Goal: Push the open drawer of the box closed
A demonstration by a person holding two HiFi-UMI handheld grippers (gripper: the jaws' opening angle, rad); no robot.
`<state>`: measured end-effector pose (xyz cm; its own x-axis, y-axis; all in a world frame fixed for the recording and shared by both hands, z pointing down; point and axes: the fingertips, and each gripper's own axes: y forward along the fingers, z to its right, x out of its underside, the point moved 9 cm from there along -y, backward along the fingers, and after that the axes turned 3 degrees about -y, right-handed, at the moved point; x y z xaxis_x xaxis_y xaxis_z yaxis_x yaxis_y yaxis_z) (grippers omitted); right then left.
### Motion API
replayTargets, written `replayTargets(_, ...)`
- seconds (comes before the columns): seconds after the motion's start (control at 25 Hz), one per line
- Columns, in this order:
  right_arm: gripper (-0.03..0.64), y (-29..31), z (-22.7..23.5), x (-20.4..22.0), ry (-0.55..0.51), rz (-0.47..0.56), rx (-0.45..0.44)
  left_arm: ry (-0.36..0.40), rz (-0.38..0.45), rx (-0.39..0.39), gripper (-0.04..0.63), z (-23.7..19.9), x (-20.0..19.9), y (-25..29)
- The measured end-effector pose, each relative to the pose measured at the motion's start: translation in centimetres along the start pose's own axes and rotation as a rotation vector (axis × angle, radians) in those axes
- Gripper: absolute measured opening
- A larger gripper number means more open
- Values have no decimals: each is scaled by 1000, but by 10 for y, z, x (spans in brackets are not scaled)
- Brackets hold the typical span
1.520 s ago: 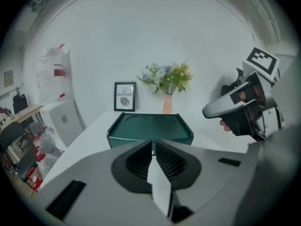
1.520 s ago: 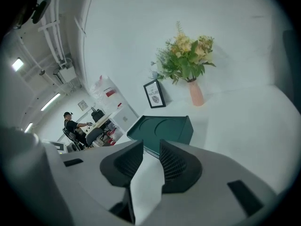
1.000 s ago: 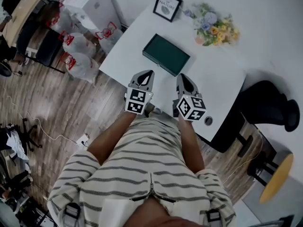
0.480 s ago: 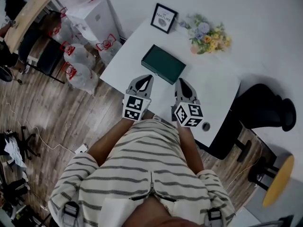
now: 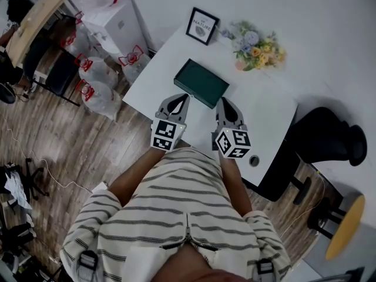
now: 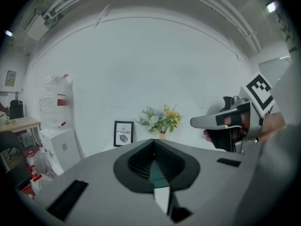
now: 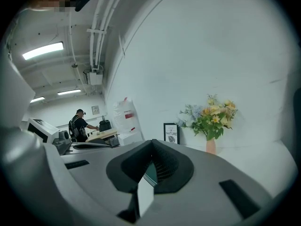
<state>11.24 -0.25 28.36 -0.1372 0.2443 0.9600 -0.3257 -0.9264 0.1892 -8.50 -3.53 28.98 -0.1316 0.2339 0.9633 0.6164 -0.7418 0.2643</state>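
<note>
A flat dark green box [image 5: 201,83] lies on the white table [image 5: 264,113], and from above I cannot tell whether its drawer stands out. My left gripper [image 5: 185,96] hovers at the box's near edge, jaws shut with nothing held. The right gripper [image 5: 222,100] hangs beside it over the box's near right corner, also shut and empty. In the left gripper view the jaws [image 6: 154,142] meet in a point, with a sliver of the green box [image 6: 157,173] behind them. The right gripper view shows the same closed jaws [image 7: 151,142] and a green sliver of the box [image 7: 150,173].
A framed print [image 5: 202,26] and a vase of flowers [image 5: 256,46] stand at the table's far edge by the wall. A black chair [image 5: 329,137] sits to the right, and white bags [image 5: 94,75] lie on the floor to the left. A person [image 7: 77,125] stands far off.
Both grippers have lifted a little together in front of the box and stayed shut. The box has not shifted on the table.
</note>
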Motion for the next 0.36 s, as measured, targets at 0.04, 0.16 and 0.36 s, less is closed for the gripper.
replayTargets(0.04, 0, 0, 1, 0, 0, 0, -1, 0, 1, 2, 2, 0, 0, 1)
replayTargets(0.16, 0, 1, 4, 0, 2, -1, -2, -3, 1, 3, 2, 1, 0, 5)
replayTargets(0.36, 0, 4, 10, 3, 6, -1, -4, -8, 5, -7, 2, -2, 1, 10)
